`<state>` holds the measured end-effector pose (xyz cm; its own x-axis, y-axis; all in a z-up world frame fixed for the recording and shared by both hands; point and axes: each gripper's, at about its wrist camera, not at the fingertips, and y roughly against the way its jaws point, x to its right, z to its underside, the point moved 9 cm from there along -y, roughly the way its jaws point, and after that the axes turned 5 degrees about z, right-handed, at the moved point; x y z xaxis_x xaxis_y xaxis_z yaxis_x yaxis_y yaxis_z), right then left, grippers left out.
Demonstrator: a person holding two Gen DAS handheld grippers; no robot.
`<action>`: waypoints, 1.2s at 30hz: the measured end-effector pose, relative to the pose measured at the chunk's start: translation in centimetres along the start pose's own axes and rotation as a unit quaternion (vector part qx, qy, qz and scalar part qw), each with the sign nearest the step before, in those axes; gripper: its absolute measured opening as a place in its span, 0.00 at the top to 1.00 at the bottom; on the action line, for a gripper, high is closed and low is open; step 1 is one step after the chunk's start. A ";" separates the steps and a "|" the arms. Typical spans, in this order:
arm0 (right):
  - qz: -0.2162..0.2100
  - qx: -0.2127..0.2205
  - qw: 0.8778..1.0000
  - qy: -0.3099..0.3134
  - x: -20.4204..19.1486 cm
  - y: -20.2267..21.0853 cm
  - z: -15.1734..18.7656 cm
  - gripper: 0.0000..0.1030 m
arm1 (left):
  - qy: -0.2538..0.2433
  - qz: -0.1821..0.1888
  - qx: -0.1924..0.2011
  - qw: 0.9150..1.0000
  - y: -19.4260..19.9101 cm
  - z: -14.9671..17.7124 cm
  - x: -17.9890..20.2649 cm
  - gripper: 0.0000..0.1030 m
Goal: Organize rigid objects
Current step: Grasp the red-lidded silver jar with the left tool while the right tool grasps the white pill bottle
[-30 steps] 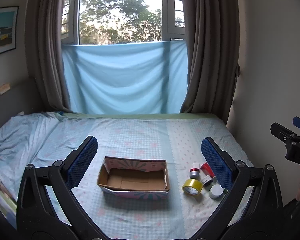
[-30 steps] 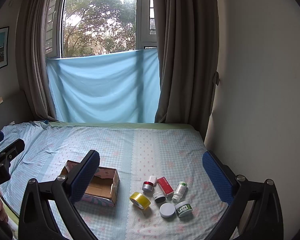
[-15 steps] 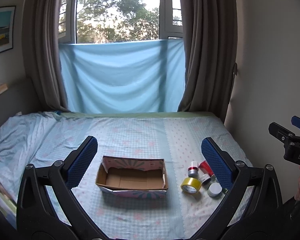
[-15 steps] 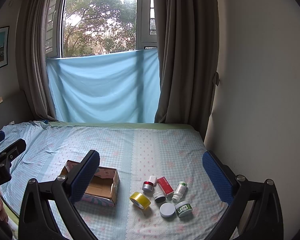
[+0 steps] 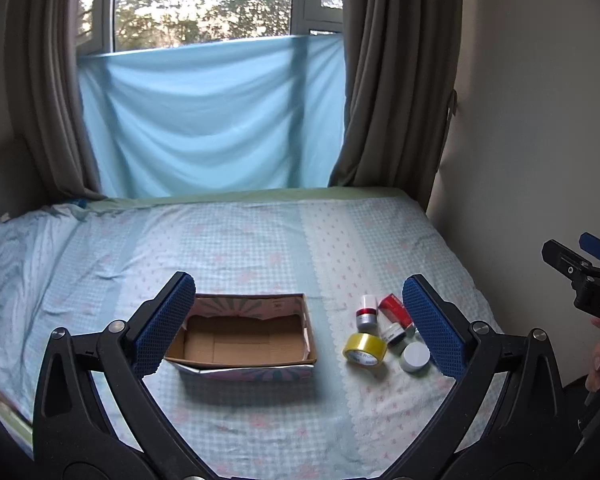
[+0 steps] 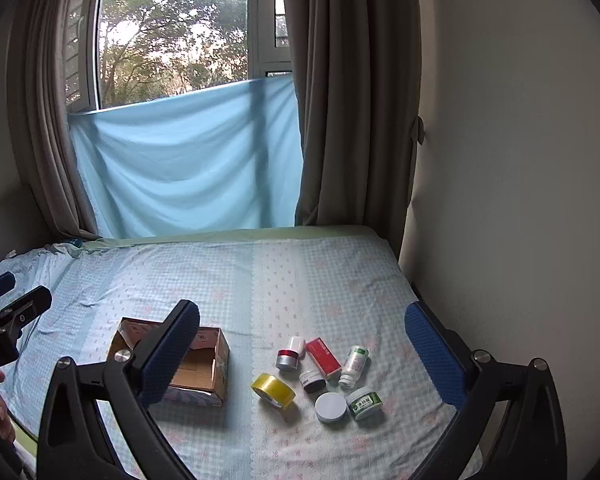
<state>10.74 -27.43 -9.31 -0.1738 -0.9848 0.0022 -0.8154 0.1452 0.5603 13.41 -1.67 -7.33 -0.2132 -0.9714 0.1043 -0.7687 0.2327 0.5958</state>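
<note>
An open cardboard box (image 5: pixel 242 340) (image 6: pixel 198 364) sits empty on the bed. To its right lies a cluster of small items: a yellow tape roll (image 5: pixel 364 350) (image 6: pixel 273 390), a red box (image 5: pixel 394 307) (image 6: pixel 323 356), a red-banded silver bottle (image 5: pixel 367 312) (image 6: pixel 289 354), a white-lidded jar (image 5: pixel 415 357) (image 6: pixel 331 407), a green-labelled jar (image 6: pixel 365 402), a white bottle (image 6: pixel 353 365) and a dark jar (image 6: pixel 313 380). My left gripper (image 5: pixel 300 320) is open and empty above the bed, framing box and items. My right gripper (image 6: pixel 304 356) is open and empty above the cluster.
The bed (image 5: pixel 260 240) has a pale blue checked sheet. A wall (image 6: pixel 520 200) runs along its right side. Brown curtains (image 6: pixel 348 100) and a blue cloth (image 5: pixel 212 120) hang at the window behind. The other gripper shows at each view's edge.
The left gripper has moved forward and down slightly, so box and items look nearer. The right gripper has tilted down a little. Both stay open.
</note>
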 end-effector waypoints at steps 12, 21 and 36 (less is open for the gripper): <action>-0.013 -0.128 0.992 -0.005 7.2 -13.4 5.2 0.01 | 0.048 0.028 -0.137 0.989 -17.9 3.8 6.1 0.00; -0.025 -0.236 0.970 -0.055 10.6 -26.0 9.7 0.01 | 0.043 0.041 -0.269 0.961 -34.2 9.0 9.6 0.00; 0.013 -0.425 0.886 -0.184 11.4 -43.1 21.5 0.17 | 0.025 0.063 -0.455 0.888 -51.2 22.1 11.7 0.08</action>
<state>32.04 -42.88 -51.22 -0.4814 -0.8621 -0.1581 -0.1248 -0.1111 0.9859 36.93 -23.94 -54.24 -0.2174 -0.9467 0.2378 0.0709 0.2276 0.9712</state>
